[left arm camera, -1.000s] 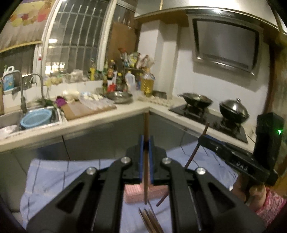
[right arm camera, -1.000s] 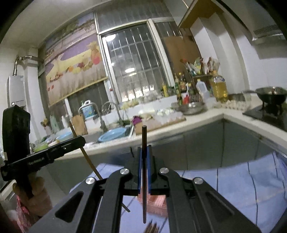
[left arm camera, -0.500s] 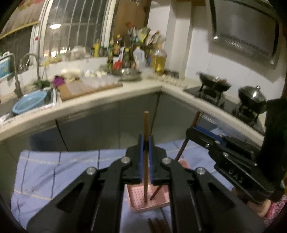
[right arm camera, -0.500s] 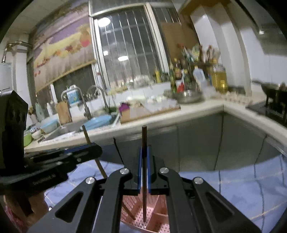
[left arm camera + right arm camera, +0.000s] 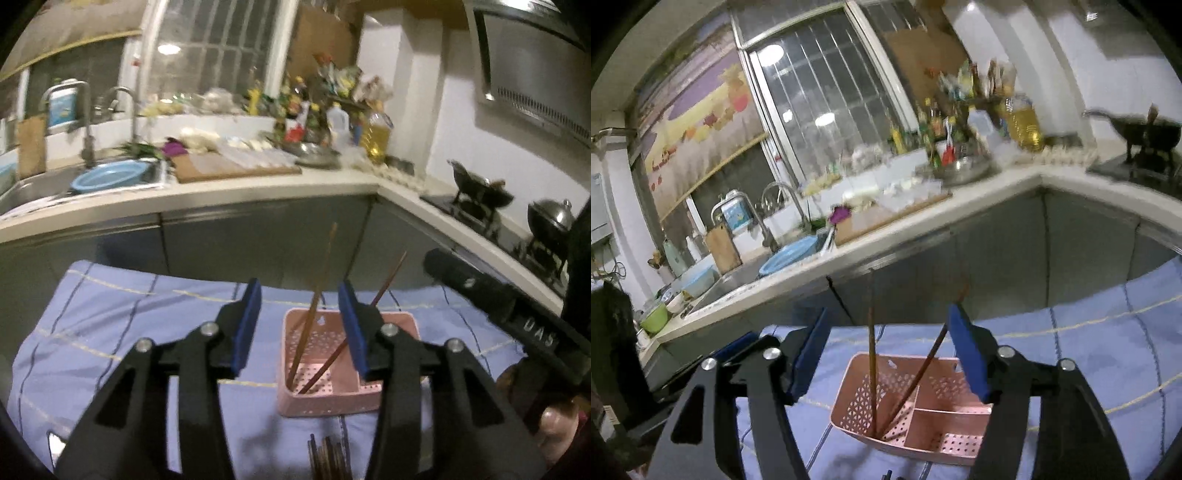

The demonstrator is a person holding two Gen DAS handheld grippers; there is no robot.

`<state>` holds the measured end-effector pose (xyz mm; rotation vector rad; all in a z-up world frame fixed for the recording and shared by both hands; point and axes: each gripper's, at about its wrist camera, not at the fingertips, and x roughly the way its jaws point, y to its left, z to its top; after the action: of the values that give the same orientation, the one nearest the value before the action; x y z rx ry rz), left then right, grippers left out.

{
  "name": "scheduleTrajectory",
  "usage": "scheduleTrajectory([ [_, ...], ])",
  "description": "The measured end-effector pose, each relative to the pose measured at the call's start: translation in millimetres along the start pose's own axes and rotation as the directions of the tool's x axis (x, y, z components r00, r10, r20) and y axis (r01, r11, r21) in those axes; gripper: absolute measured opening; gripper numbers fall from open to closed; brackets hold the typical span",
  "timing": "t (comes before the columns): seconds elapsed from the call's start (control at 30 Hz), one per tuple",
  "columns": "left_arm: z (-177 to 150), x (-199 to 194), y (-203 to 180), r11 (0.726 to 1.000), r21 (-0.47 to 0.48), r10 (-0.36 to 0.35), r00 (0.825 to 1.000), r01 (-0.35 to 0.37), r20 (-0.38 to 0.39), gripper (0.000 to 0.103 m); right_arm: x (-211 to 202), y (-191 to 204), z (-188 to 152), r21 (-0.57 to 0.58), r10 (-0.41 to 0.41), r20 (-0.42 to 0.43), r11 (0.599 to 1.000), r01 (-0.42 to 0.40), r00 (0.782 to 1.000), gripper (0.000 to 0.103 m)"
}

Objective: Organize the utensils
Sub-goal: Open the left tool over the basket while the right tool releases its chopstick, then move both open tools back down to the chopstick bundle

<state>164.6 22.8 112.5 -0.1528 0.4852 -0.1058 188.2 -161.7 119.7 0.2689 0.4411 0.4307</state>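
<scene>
The left gripper (image 5: pixel 300 325) hung over the pink utensil basket (image 5: pixel 369 404), its blue pads (image 5: pixel 246 325) apart and widening, with nothing pressed between them. A brown chopstick (image 5: pixel 314 306) stood in the gap between the pads without touching either one, its lower end down in the basket's larger compartment and its top leaning toward the far edge of the cloth. A second chopstick (image 5: pixel 388 275) slanted beside it, rooted in the same compartment and tipping to the right, partly hidden behind the right-hand pad.

The right gripper (image 5: pixel 891 354) was likewise spread and opening, clamped on nothing. Between its pads (image 5: pixel 967 354) the two chopsticks showed again: one (image 5: pixel 871 350) nearly upright, the other (image 5: pixel 923 373) tilted right, both with their tips in the basket's (image 5: pixel 923 443) big perforated compartment (the two smaller compartments on its right side held nothing that could be made out).

The basket sat on a blue checked cloth (image 5: pixel 110 332), near the middle of the cloth's near half. At the near edge of the cloth, just in front of the basket, lay a bundle of dark chopsticks (image 5: pixel 328 458), only their ends in view. In the left wrist view the right gripper's black body crossed the right side, with a hand (image 5: pixel 554 424) below it. Behind ran the kitchen counter (image 5: pixel 258 188).
</scene>
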Motion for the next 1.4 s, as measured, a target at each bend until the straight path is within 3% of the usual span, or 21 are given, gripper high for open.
scheduleTrajectory([
  [0.2, -24, -49, 16, 0.999, -0.045, 0.019, 0.998, -0.017, 0.053, 0.041, -55, 5, -11, 0.017, 0.01, 0.09, 1.0, -0.011, 0.996, 0.067],
  [0.33, -63, -65, 28, 1.0, -0.014, 0.023, 1.0, -0.023, 0.006, 0.041, -92, 0, -48, 0.039, -0.014, 0.116, 0.999, 0.01, 0.993, 0.074],
  [0.47, -116, -57, 41, 1.0, -0.003, 0.026, 0.989, -0.027, -0.144, 0.041, -98, -16, -101, 0.092, -0.05, -0.005, 0.994, 0.051, 0.999, 0.085],
  [0.63, -171, -41, 57, 0.999, -0.033, 0.018, 0.952, -0.03, -0.305, 0.041, -90, -39, -171, 0.196, -0.032, -0.238, 0.977, 0.08, 0.971, 0.087],
  [0.73, -197, -40, 61, 0.999, -0.026, 0.03, 0.937, -0.041, -0.348, 0.041, -88, -41, -195, 0.226, -0.026, -0.32, 0.969, 0.103, 0.947, 0.087],
  [0.93, -218, -40, 65, 0.999, -0.037, 0.011, 0.92, -0.028, -0.391, 0.041, -86, -42, -216, 0.26, -0.048, -0.389, 0.952, 0.16, 0.92, 0.087],
  [1.0, -218, -41, 65, 0.999, -0.041, 0.0, 0.919, -0.018, -0.395, 0.041, -85, -42, -218, 0.276, -0.05, -0.408, 0.945, 0.175, 0.912, 0.084],
  [1.1, -218, -42, 66, 0.999, -0.053, -0.021, 0.918, 0.0, -0.395, 0.041, -81, -36, -222, 0.236, -0.066, -0.438, 0.954, 0.186, 0.896, 0.061],
  [1.2, -217, -42, 67, 0.998, -0.062, -0.033, 0.917, 0.009, -0.397, 0.041, -78, -27, -225, 0.164, -0.093, -0.457, 0.969, 0.187, 0.885, 0.048],
  [1.4, -215, -41, 70, 0.994, -0.1, -0.077, 0.909, 0.04, -0.409, 0.041, -69, 1, -234, 0.015, -0.117, -0.477, 0.99, 0.142, 0.871, 0.041],
])
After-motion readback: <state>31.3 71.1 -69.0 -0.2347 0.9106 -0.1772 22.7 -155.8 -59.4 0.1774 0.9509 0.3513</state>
